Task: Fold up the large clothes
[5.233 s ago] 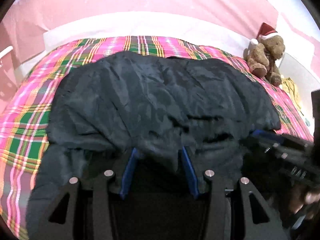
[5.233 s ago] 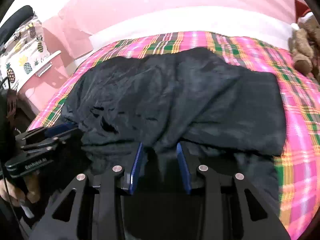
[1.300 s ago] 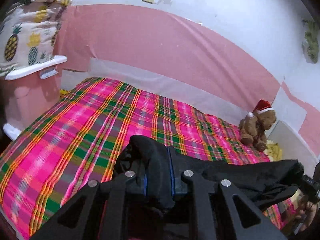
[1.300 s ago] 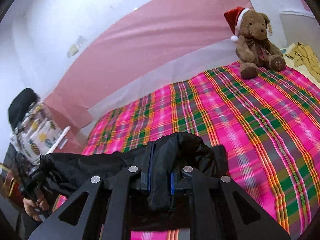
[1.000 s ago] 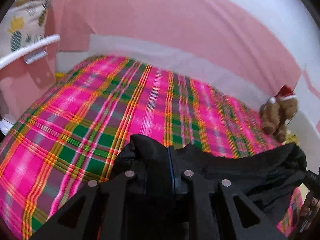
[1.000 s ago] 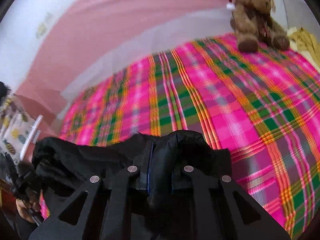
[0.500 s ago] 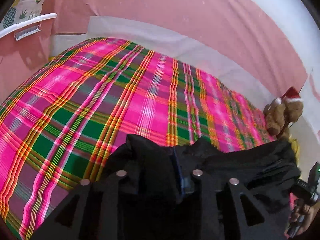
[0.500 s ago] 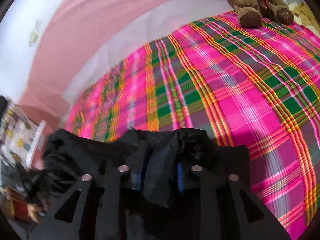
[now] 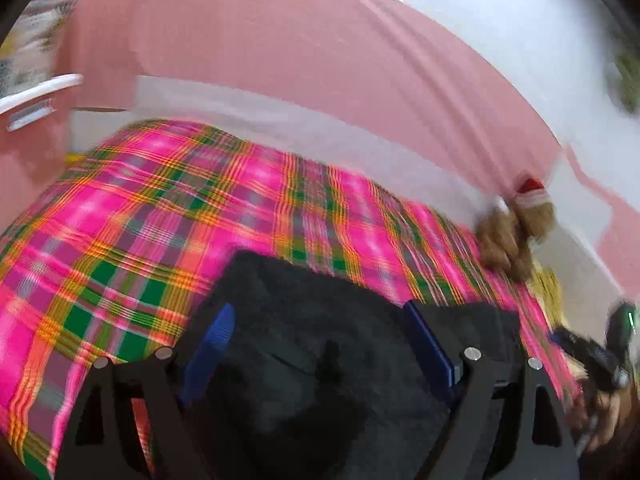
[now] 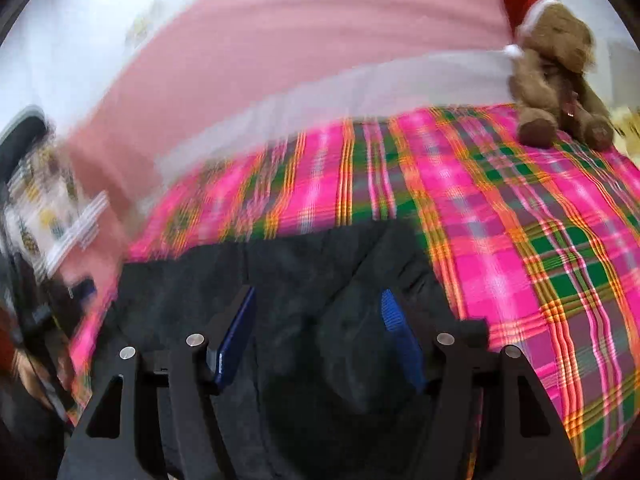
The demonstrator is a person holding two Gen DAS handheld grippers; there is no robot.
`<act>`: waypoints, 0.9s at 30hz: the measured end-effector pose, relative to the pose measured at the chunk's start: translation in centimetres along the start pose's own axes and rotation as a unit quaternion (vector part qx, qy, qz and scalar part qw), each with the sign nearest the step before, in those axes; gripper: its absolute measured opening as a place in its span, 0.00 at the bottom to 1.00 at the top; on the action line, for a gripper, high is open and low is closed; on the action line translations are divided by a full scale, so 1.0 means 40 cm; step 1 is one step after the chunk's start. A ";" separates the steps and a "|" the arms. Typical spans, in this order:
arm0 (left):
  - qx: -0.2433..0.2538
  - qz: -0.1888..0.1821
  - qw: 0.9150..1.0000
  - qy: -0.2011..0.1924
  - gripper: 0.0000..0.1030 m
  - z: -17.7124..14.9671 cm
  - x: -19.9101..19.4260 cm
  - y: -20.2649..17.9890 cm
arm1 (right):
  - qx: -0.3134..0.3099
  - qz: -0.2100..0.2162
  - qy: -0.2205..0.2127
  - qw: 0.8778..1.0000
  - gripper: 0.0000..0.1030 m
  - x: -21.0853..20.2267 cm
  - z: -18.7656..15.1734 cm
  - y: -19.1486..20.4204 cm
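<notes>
Black fabric of a large dark garment [image 9: 320,320] lies folded on the pink, green and orange plaid bedspread [image 9: 132,240], at its near edge, stretching from one gripper to the other. Both views are smeared by motion blur.

From the left wrist view, the left gripper [image 9: 320,344] tilts down toward the bed, its 2 blue pads [image 9: 216,332] spread wide apart; the jaws have just been opening, and the cloth sits between them without either pad pressing on it. At the right edge of that view the right gripper's body and the hand [image 9: 608,412] holding it show dimly.

In the right wrist view, the right gripper [image 10: 320,320] also points down at the garment [image 10: 304,280], jaws just opened wide, with fabric lying loose between the blue pads [image 10: 396,320].

A brown teddy bear [image 10: 556,76] in a red Santa hat sits at the far corner of the bed against the pink wall. No writing is legible anywhere.
</notes>
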State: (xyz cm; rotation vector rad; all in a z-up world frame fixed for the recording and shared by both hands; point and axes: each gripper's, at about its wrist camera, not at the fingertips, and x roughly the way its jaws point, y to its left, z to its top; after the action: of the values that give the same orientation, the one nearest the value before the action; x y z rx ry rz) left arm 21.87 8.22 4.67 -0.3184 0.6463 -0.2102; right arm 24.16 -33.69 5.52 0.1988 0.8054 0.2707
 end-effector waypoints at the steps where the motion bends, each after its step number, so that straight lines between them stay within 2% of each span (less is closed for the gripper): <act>1: 0.024 0.000 1.000 0.018 0.85 -0.016 0.026 -0.025 | -0.007 -0.012 0.031 0.999 0.63 0.043 -0.008 0.004; 3: 0.054 0.012 0.998 0.044 0.85 -0.037 0.084 -0.049 | -0.019 -0.036 0.072 0.997 0.63 0.122 -0.020 -0.007; 5: 0.046 0.033 0.996 0.073 0.84 -0.050 0.161 -0.035 | -0.028 -0.064 0.075 0.995 0.63 0.158 -0.026 -0.024; 8: 0.046 0.056 0.995 0.071 0.85 -0.057 0.223 -0.013 | -0.012 -0.060 0.079 0.995 0.63 0.186 -0.014 -0.043; 12: 0.056 0.066 0.993 0.081 0.84 -0.046 0.233 -0.027 | -0.014 -0.062 0.077 0.995 0.63 0.160 0.000 -0.053; 16: 0.048 0.042 0.995 0.074 0.84 -0.022 0.160 -0.042 | -0.005 -0.053 0.043 0.998 0.63 0.097 0.028 -0.051; 18: 0.052 0.020 0.996 0.068 0.84 -0.009 0.143 -0.068 | -0.016 -0.028 0.040 0.999 0.63 0.093 0.041 -0.008; 20: 0.078 0.000 0.995 0.067 0.84 -0.006 0.151 -0.125 | -0.043 -0.022 0.043 0.998 0.63 0.109 0.043 0.043; 21: 0.095 -0.006 0.993 0.070 0.84 -0.008 0.171 -0.154 | -0.055 -0.028 0.055 0.997 0.63 0.133 0.044 0.060; 22: 0.107 -0.006 0.991 0.081 0.84 -0.010 0.202 -0.177 | -0.063 -0.046 0.087 0.993 0.63 0.182 0.045 0.067; 24: 0.115 0.005 0.987 0.115 0.84 -0.015 0.284 -0.196 | -0.066 -0.064 0.130 0.987 0.63 0.264 0.046 0.053; 27: 0.120 0.035 0.981 0.148 0.85 -0.023 0.391 -0.193 | -0.059 -0.082 0.147 0.984 0.63 0.320 0.057 0.034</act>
State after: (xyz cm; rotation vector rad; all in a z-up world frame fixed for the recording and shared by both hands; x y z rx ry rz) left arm 32.78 -3.70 -1.99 -0.0308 0.9156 -0.2674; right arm 34.07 -28.56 -1.29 -0.0222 1.0894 0.1934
